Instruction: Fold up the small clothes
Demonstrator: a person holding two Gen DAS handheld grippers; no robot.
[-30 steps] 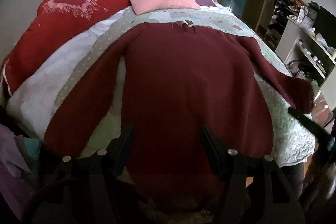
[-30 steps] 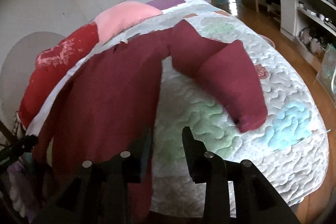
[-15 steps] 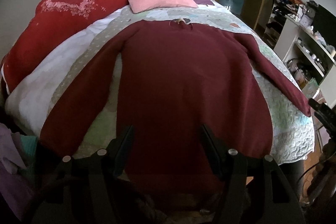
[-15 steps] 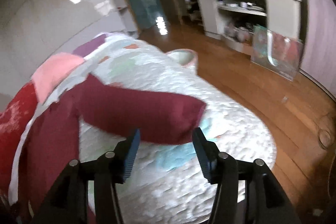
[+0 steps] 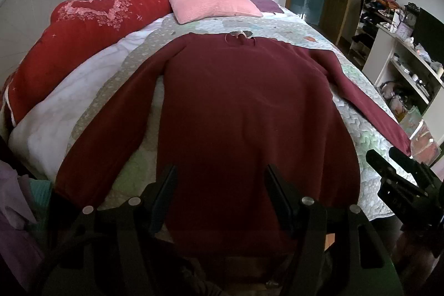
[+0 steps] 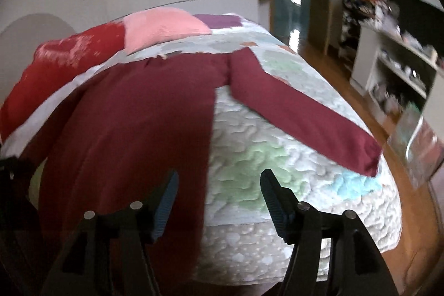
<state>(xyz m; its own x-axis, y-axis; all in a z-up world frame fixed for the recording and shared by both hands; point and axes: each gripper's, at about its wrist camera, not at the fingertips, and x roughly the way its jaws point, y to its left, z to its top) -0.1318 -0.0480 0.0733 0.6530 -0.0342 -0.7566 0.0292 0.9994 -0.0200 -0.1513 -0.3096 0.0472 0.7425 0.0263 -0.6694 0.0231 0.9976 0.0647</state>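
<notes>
A dark red long-sleeved sweater [image 5: 244,113] lies flat on the quilted bed [image 5: 358,90], neck at the far end, both sleeves spread out. Its hem hangs over the near edge. My left gripper [image 5: 219,190] is open and empty, above the hem at the sweater's middle. My right gripper [image 6: 217,193] is open and empty, above the quilt [image 6: 249,157] just right of the sweater's body [image 6: 133,129]. The right sleeve [image 6: 302,113] lies straight out to the bed's right edge. The right gripper also shows in the left wrist view [image 5: 402,179], at the bed's right corner.
A pink pillow [image 5: 208,0] and a red cushion [image 5: 83,32] lie at the head of the bed. White shelves [image 5: 410,65] with clutter stand to the right over a wooden floor [image 6: 416,212]. Purple and teal cloth [image 5: 16,201] lies at the near left.
The right sleeve, folded back a second ago, now lies stretched out straight. My right gripper has let go, opened and swung back toward the sweater's body. The left gripper barely moved.
</notes>
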